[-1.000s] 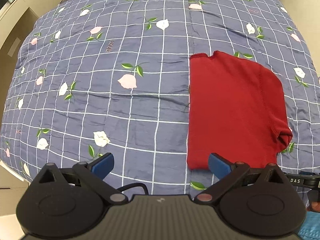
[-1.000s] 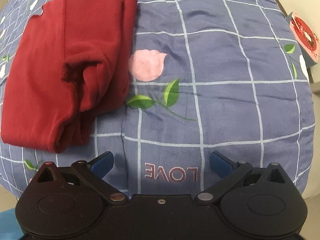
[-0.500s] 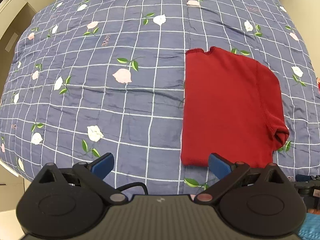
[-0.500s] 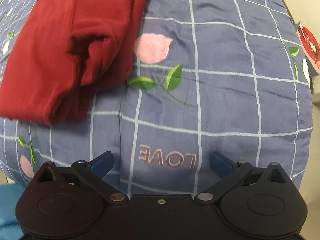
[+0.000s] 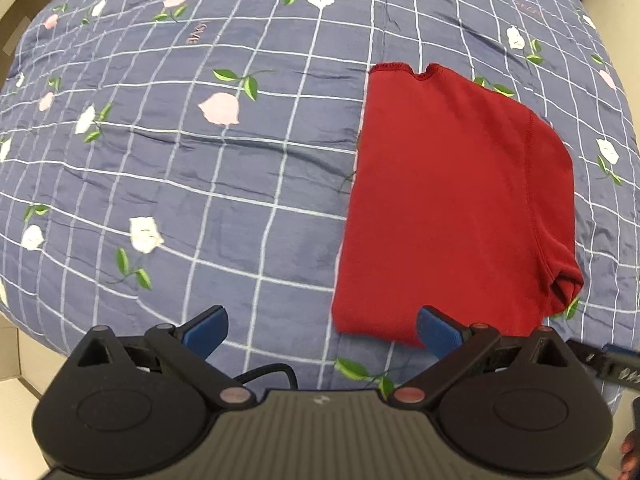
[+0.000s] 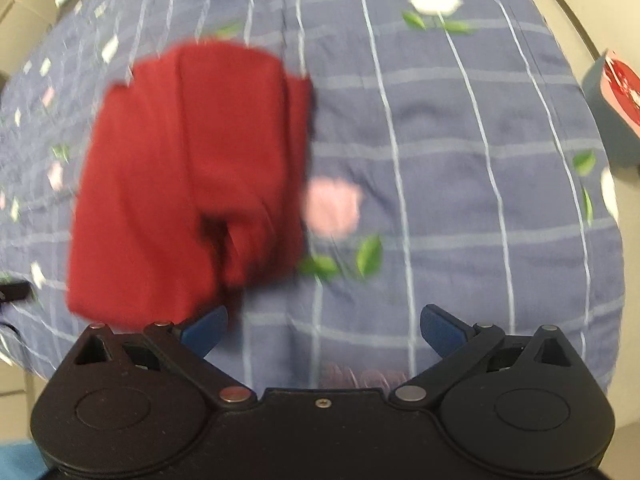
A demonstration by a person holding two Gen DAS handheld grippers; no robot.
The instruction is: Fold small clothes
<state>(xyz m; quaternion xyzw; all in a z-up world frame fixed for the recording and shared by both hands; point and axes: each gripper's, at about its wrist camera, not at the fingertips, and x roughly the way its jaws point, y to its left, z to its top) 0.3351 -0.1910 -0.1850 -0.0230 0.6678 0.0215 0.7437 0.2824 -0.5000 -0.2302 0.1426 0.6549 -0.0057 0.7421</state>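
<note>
A dark red garment (image 5: 452, 208) lies folded into a long rectangle on the blue floral quilt (image 5: 200, 168), right of centre in the left wrist view. My left gripper (image 5: 322, 330) hovers open near the quilt's front edge, its right finger over the garment's near hem. In the blurred right wrist view the same red garment (image 6: 188, 184) lies at the left, a folded sleeve on top. My right gripper (image 6: 324, 330) is open and holds nothing, with its left finger close to the garment's near corner.
The quilt (image 6: 460, 152) covers a bed with pale walls around it. A box with a red and pink print (image 6: 618, 92) stands beyond the bed's right edge. A dark tool end (image 5: 604, 364) and a fingertip show at the lower right of the left wrist view.
Both grippers have pulled back from the garment. The right wrist view has swung fast, so the red garment now sits more to the middle and is blurred. Both stay open.
</note>
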